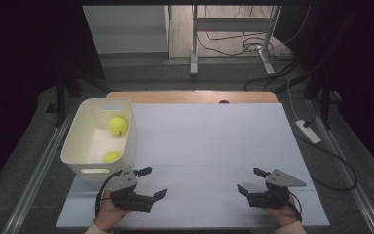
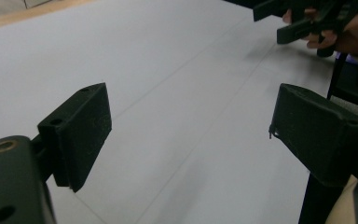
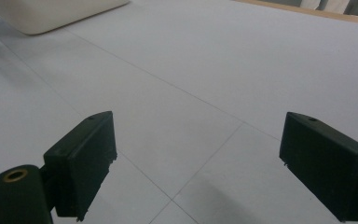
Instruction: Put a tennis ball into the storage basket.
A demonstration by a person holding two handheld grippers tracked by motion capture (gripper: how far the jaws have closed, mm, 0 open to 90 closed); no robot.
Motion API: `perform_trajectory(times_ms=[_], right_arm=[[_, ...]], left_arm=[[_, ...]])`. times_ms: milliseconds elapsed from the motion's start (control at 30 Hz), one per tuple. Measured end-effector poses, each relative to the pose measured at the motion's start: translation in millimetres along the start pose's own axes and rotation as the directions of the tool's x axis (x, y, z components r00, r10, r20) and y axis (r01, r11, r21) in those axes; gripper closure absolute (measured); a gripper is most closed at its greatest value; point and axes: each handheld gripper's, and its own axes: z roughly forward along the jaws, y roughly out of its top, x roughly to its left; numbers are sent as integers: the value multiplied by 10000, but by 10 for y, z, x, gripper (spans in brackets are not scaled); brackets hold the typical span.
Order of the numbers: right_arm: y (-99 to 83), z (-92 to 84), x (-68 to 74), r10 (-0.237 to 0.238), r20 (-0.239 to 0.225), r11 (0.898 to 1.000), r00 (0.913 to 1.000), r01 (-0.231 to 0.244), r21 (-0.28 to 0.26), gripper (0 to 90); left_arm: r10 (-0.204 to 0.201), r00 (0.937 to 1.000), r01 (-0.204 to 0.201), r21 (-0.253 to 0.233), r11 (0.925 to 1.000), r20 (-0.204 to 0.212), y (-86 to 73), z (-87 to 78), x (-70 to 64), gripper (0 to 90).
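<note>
Two yellow-green balls lie in a cream plastic bin point(image 1: 76, 136) at the table's left: one ball point(image 1: 117, 126) toward the bin's far side, the other ball point(image 1: 111, 156) at its near wall. My left gripper point(image 1: 153, 182) is held low near the front edge, just right of the bin, jaws open with nothing between them point(image 2: 190, 126). My right gripper point(image 1: 252, 181) is held at the front right, jaws open over bare sheet point(image 3: 196, 154). The right gripper point(image 2: 279, 21) and its hand also appear far off in the left gripper view.
A white sheet point(image 1: 209, 141) covers the table, with a wooden edge point(image 1: 195, 96) at the back. The bin's corner point(image 3: 51, 14) shows top left in the right gripper view. A power strip point(image 1: 308, 131) and cables lie on the floor to the right.
</note>
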Motion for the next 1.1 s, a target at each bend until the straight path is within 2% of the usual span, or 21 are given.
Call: perform_trajectory(times_ms=[200, 367, 733, 967, 1100], right_arm=[[0, 7, 2, -37, -45, 10000, 10000, 37, -10, 111], [-10, 18, 4, -95, -104, 9999, 9999, 96, 71, 110], [-20, 26, 13, -197, -364, 9998, 9991, 199, 42, 110], [-24, 34, 32, -289, -485, 9995, 9984, 294, 115, 110], [-26, 32, 37, -308, -576, 9994, 9979, 316, 118, 110]], left_arm=[[36, 9996, -31, 161, 9999, -283, -133, -19, 42, 130], [-169, 9992, 173, 125, 9998, -351, -229, -52, 85, 130], [-216, 9988, 235, 417, 9989, -449, -394, -119, 155, 130], [-432, 9962, 456, 308, 9985, -750, -409, -125, 203, 131], [-485, 9958, 508, 274, 9983, -772, -401, -121, 216, 131]])
